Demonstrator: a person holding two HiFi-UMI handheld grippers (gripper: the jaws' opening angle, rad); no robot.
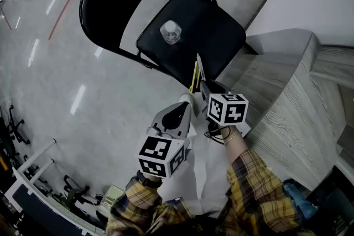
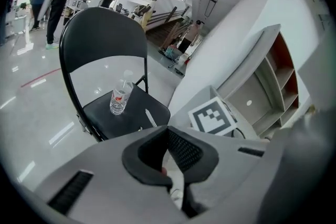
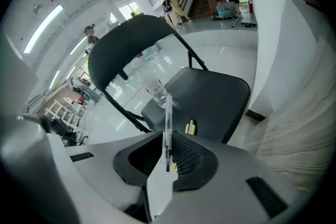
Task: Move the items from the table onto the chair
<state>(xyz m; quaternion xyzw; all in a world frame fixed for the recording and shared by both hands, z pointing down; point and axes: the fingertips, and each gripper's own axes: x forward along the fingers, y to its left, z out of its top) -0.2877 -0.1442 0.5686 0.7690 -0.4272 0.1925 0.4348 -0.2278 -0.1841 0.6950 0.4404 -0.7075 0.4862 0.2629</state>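
Right gripper view shows the right gripper (image 3: 168,155) with its jaws pinching a clear pen (image 3: 168,118) near its lower end, so most of the pen's length stands free above them. A yellow stick (image 3: 190,126) shows just beside it; whether the jaws grip that too I cannot tell. Both hang over the near edge of the black chair (image 1: 218,30), where a bottle (image 1: 170,32) already stands upright near the middle of the seat.

The main risk, as I judge it, is the grip. Held so low, the pen can swing or slide out if the hand jerks, and it would fall to the floor, not onto the seat. If it is let go from a height or close to the edge, the round pen may roll off, since the seat looks smooth and has no lip. Reaching further in brings a second danger: the long free end could tip the bottle, which looks light and nearly empty.

The left gripper (image 2: 169,152) has its jaws pressed together on nothing I can see, and it sits just beside the right one, so the two could bump. The table (image 1: 293,113) lies at the right, apart from both.
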